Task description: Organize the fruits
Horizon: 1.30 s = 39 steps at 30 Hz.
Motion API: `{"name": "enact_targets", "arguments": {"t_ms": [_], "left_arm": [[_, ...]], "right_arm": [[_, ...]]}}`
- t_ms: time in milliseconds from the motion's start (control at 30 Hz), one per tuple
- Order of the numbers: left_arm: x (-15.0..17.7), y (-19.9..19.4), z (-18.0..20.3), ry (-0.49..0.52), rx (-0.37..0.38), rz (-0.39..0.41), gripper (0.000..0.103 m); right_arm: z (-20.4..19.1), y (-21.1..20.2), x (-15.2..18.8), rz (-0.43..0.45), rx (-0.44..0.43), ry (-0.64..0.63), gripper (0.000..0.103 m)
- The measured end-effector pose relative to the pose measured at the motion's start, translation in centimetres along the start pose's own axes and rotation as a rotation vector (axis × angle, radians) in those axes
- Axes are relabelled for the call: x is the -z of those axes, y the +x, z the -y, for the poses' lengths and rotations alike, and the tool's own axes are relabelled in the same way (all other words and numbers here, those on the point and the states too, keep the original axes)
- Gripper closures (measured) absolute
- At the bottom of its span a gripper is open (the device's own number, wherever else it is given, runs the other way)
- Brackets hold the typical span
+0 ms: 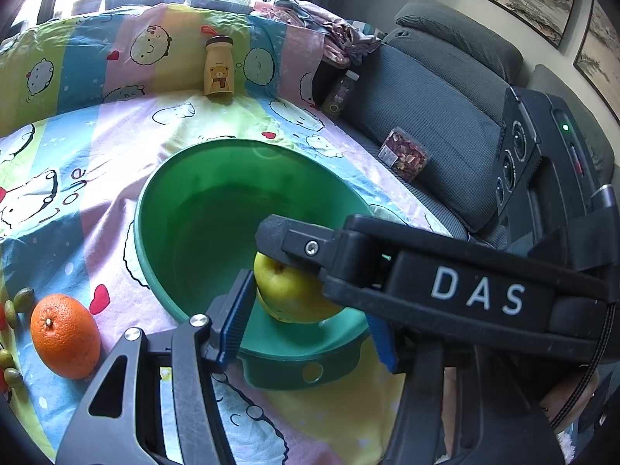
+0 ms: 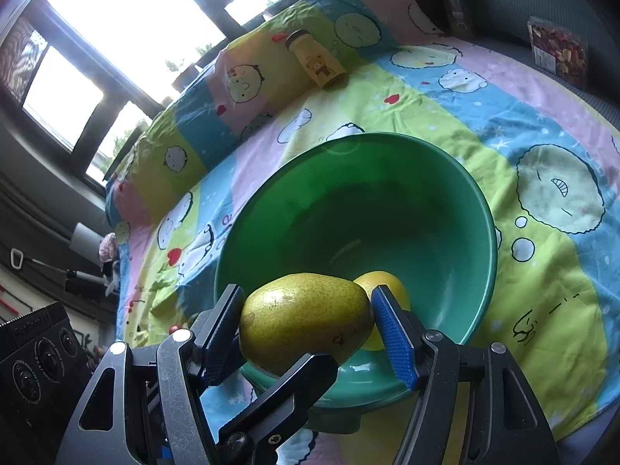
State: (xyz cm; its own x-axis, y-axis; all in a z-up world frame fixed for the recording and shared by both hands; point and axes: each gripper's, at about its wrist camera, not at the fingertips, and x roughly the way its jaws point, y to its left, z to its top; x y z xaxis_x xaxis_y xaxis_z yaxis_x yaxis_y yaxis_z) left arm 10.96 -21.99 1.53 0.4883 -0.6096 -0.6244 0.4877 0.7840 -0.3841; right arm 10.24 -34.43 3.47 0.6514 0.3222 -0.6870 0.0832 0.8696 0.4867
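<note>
Blue ribbed pads of the right gripper press on both ends of a speckled yellow-green pear, which lies sideways between them, clamped and lifted just over the near rim of the green bowl. Behind the pear, low inside the bowl against its near wall, sits a second yellow fruit, partly hidden by the right pad.

From the left wrist view, the left gripper reaches over the same near rim. Its left pad touches the side of a yellow-green fruit in the bowl; the right gripper's black body crosses in front and covers the other pad's contact, so I cannot tell whether the left gripper is clamped on it.

Outward on the cartoon-print sheet, an orange lies well to the left of the bowl, with a few small green fruits near it at the picture's edge. Beyond the bowl a yellow bear-print bottle stands upright. On the grey sofa to the right rest a dark bottle and a clear box of dried snacks.
</note>
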Motion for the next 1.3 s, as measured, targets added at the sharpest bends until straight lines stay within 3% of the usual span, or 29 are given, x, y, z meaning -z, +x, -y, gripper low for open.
{"name": "enact_targets", "arguments": {"t_ms": [1067, 1300], "left_arm": [[0.2, 0.8, -0.9, -0.032, 0.018, -0.027, 0.049], [0.3, 0.6, -1.0, -0.047, 0.021, -0.014, 0.044]], "right_arm": [[0.3, 1.2, -0.1, -0.035, 0.026, 0.02, 0.033], [0.5, 0.9, -0.1, -0.008, 0.032, 0.024, 0.034]]}}
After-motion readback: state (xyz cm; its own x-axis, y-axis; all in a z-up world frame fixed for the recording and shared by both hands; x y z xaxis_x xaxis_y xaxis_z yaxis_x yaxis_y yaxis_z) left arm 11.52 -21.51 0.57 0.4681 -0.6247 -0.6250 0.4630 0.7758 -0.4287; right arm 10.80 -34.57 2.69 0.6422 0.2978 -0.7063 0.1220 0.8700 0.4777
